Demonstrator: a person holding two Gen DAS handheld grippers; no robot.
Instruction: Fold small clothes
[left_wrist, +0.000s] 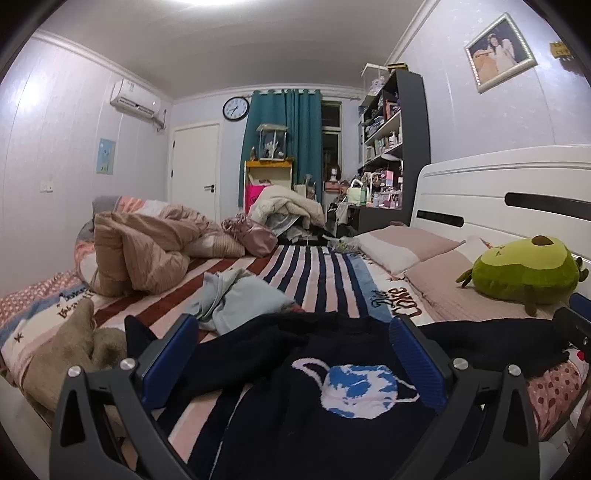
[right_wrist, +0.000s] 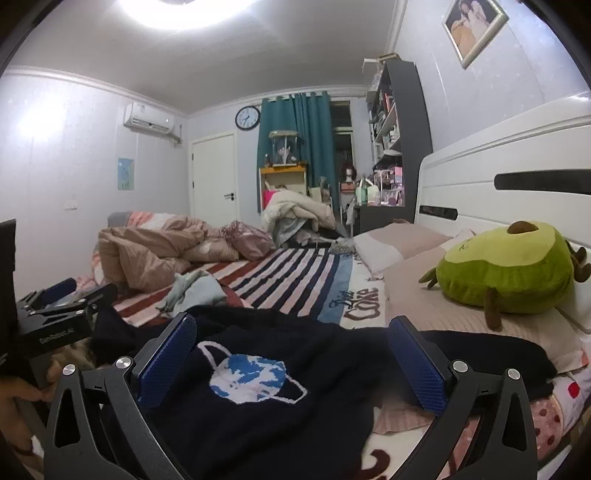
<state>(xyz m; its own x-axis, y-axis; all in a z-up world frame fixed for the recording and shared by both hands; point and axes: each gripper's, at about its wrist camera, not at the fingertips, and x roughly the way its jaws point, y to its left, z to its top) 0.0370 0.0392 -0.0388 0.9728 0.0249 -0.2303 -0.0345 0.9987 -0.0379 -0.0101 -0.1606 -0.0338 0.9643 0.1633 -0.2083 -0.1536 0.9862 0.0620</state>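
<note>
Sweater, dark navy with a planet motif, spread flat at the bed's near edge, ready for folding. Left hand-held gripper and right hand-held gripper hover above it, jaws apart, holding nothing.

My count from both wrist feeds. Two black two-finger grippers with blue pads: left gripper, right gripper, both with jaws spread wide. One dark navy knit sweater with a blue-and-white planet motif, at the near edge of the striped bed cover. One crumpled light blue garment, mid-bed. One tan garment, near-left corner. One green avocado plush and two pinkish pillows along the headboard edge. One bunched beige duvet, far-left. One round wall clock, one framed picture.
</note>
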